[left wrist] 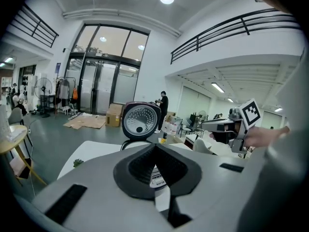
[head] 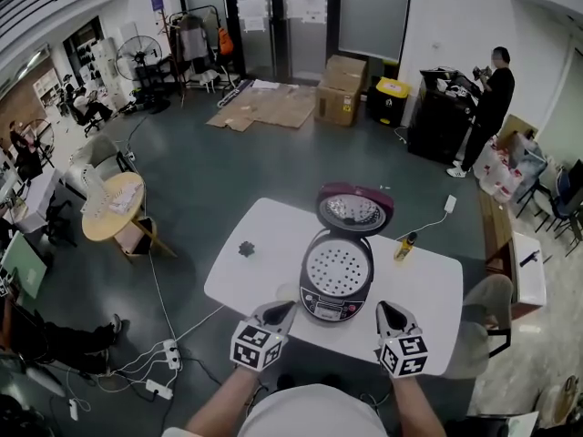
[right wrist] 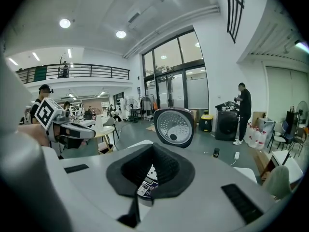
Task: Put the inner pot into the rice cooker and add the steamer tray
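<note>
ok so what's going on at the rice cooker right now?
A person holds two grippers in front of the dark round rice cooker on the white table. The left gripper and right gripper are both shut and empty, touching nothing. The cooker's maroon-rimmed lid stands open, and the white perforated steamer tray already sits in its mouth. Whether the inner pot is underneath can't be seen.

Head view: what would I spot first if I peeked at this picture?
First, the dark round rice cooker in the middle of the white table, with its purple-rimmed lid flipped up and a white holey steamer tray sitting inside. Next, two grey grippers with black-and-white marker cubes at the table's near edge: the left gripper and the right gripper, both shut and empty, one either side of the cooker's front.
</note>
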